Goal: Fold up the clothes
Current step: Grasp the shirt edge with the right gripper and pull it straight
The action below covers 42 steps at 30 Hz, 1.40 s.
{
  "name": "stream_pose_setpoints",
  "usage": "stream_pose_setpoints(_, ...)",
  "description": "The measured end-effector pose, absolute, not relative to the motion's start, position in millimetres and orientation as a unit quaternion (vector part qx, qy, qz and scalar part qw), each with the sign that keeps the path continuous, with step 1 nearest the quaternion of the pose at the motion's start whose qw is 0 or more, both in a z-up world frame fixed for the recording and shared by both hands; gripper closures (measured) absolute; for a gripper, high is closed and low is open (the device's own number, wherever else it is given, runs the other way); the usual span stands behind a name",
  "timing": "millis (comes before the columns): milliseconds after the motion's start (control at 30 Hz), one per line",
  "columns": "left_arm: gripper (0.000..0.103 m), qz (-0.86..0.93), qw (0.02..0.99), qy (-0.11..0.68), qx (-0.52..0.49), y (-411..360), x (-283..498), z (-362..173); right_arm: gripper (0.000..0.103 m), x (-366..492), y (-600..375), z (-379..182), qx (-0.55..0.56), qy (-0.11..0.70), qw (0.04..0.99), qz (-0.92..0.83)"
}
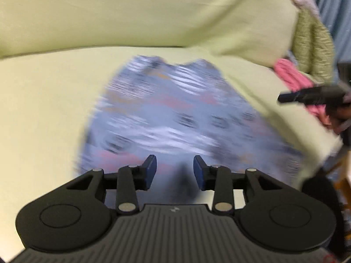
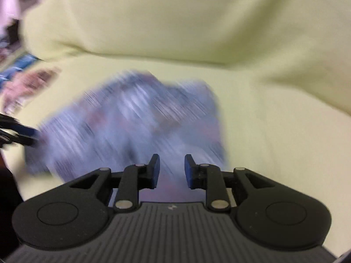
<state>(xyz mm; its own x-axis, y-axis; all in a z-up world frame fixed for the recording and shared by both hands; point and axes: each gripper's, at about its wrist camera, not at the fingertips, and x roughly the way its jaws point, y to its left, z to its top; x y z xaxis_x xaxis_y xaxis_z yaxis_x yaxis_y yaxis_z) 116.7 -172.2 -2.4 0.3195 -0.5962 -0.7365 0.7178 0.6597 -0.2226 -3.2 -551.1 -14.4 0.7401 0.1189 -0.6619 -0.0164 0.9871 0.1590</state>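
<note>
While blurred, patterned garment lies beyond left gripper

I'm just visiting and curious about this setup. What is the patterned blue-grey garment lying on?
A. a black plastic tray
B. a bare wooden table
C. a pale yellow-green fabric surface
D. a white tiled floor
C: in both wrist views the patterned blue-grey garment lies spread on the pale yellow-green fabric surface, which shows around it on the left, right and far sides.
</note>
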Motion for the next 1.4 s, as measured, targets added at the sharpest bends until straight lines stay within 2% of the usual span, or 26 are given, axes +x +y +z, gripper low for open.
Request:
stream_pose_setpoints(100,0.058,-0.380,0.816,0.428,0.086,-156,149,-14,0.074,78,-535,-9,0.066,0.354,0.928,0.094)
stream_pose_setpoints(267,0.057,-0.398,0.798,0.439,0.109,-141,169,-30,0.072,207,-498,-23,0.040,0.391,0.908,0.144)
stream_pose_setpoints(500,0.055,-0.448,0.775,0.416,0.160,-140,157,-37,0.071,284,-439,-53,-0.120,0.405,0.895,0.142)
stream_pose_setpoints(633,0.058,-0.474,0.755,0.430,0.140,-139,154,-37,0.067,309,-435,-63,-0.154,0.430,0.877,0.149)
stream_pose_setpoints(733,0.079,-0.476,0.754,0.434,0.130,-137,153,-38,0.067,323,-446,-71,-0.132,0.472,0.858,0.153)
stream_pose_setpoints(767,0.090,-0.472,0.757,0.435,0.123,-135,153,-39,0.067,325,-449,-75,-0.125,0.482,0.855,0.145)
stream_pose_setpoints(800,0.098,-0.468,0.759,0.440,0.110,-134,155,-40,0.070,326,-451,-77,-0.111,0.484,0.857,0.139)
stream_pose_setpoints(833,0.099,-0.464,0.761,0.444,0.095,-132,157,-42,0.090,323,-452,-77,-0.099,0.481,0.860,0.138)
stream_pose_setpoints(933,0.103,-0.454,0.769,0.445,0.071,-129,156,-41,0.096,313,-444,-74,-0.111,0.462,0.869,0.141)
stream_pose_setpoints(1000,0.103,-0.444,0.786,0.425,0.072,-124,149,-30,0.096,302,-438,-60,-0.127,0.419,0.888,0.140)
stream_pose_setpoints(1133,0.103,-0.425,0.815,0.391,0.040,-110,142,-5,0.096,289,-440,-18,-0.091,0.307,0.939,0.126)
stream_pose_setpoints(1400,0.103,-0.364,0.825,0.433,0.009,-99,177,-36,0.096,318,-412,-62,-0.124,0.322,0.932,0.114)
